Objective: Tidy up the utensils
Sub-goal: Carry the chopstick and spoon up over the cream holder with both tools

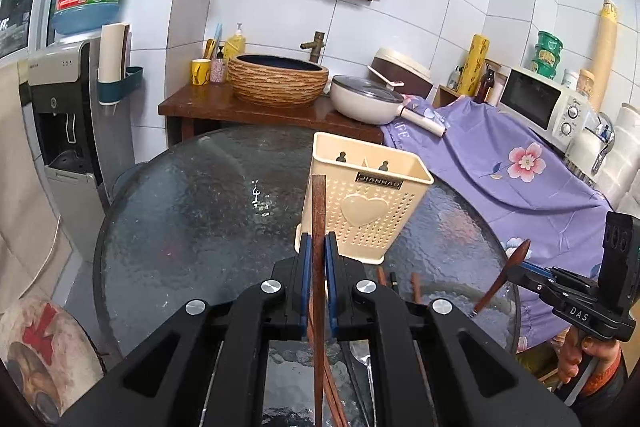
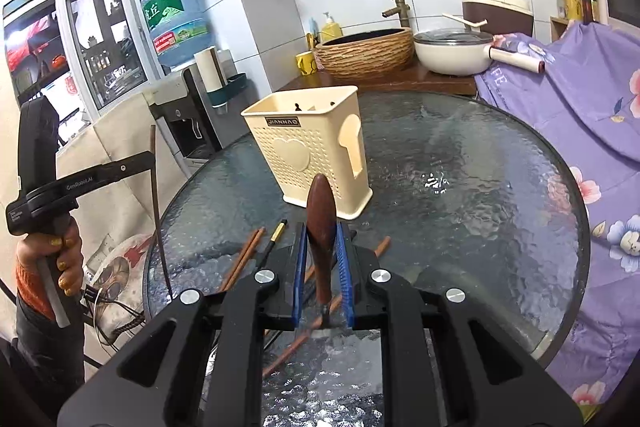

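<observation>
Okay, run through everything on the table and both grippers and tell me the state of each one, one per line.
Left gripper: shut on a dark wooden chopstick.
Wooden chopstick: held upright, lifted.
Right gripper: shut on a wooden-handled utensil.
Wooden-handled utensil: held, handle pointing up and away.
Cream utensil holder: upright on the table, nothing visible inside.
Loose chopsticks: lying flat on the glass table.

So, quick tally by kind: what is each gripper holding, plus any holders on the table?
Chopstick: 1, in left gripper
Wooden-handled utensil: 1, in right gripper
Holder: 1
Total: 3
</observation>
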### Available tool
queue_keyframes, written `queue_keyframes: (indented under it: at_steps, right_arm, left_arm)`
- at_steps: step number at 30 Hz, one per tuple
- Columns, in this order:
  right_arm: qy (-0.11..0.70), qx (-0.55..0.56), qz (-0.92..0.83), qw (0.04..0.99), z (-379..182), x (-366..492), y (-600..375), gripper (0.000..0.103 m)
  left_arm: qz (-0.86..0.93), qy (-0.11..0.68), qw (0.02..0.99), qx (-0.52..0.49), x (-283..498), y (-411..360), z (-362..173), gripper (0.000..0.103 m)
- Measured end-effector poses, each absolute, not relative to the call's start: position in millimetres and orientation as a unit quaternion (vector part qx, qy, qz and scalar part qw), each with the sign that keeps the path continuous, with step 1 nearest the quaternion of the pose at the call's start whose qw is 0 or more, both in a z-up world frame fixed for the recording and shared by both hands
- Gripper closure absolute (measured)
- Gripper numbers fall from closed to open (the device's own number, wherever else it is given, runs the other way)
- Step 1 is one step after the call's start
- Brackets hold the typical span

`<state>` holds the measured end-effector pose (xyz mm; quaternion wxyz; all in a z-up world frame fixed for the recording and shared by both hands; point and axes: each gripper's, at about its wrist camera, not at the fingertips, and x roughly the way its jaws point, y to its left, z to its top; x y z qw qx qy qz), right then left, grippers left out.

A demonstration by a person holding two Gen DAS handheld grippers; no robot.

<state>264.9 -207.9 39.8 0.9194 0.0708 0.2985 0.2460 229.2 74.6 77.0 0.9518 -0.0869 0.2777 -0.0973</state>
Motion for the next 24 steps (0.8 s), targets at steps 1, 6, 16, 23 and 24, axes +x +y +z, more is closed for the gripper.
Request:
queue_keyframes:
  at_steps: [1,6,16,23,24]
  right_arm:
    - [0.298,0.071,0.246,0.919,39.8,264.9,-207.9,0.087]
    - [0.285,0.068,0.253,0.922,51.5,264.6,-205.4,0.088]
    - [0.276,0.047,0.270,0.921,81.2,282.7,-189.4,0.088]
    - [0.266,0.057,0.292,0.917,116.7,305.5,-182.9,0.087]
    - [0.263,0.057,0.295,0.917,125.6,309.9,-181.1,0.087]
  left_arm:
    - [-0.098,0.275,0.953,-0.086,228.1,74.5,79.3,0.096]
    - [-0.101,0.261,0.956,-0.083,225.6,73.4,92.2,0.096]
    - [-0.111,0.241,0.962,-0.060,240.8,59.8,118.0,0.096]
    - [-0.127,0.219,0.965,-0.068,265.6,54.8,163.8,0.096]
    - [-0.126,0.214,0.966,-0.067,269.5,54.6,172.0,0.096]
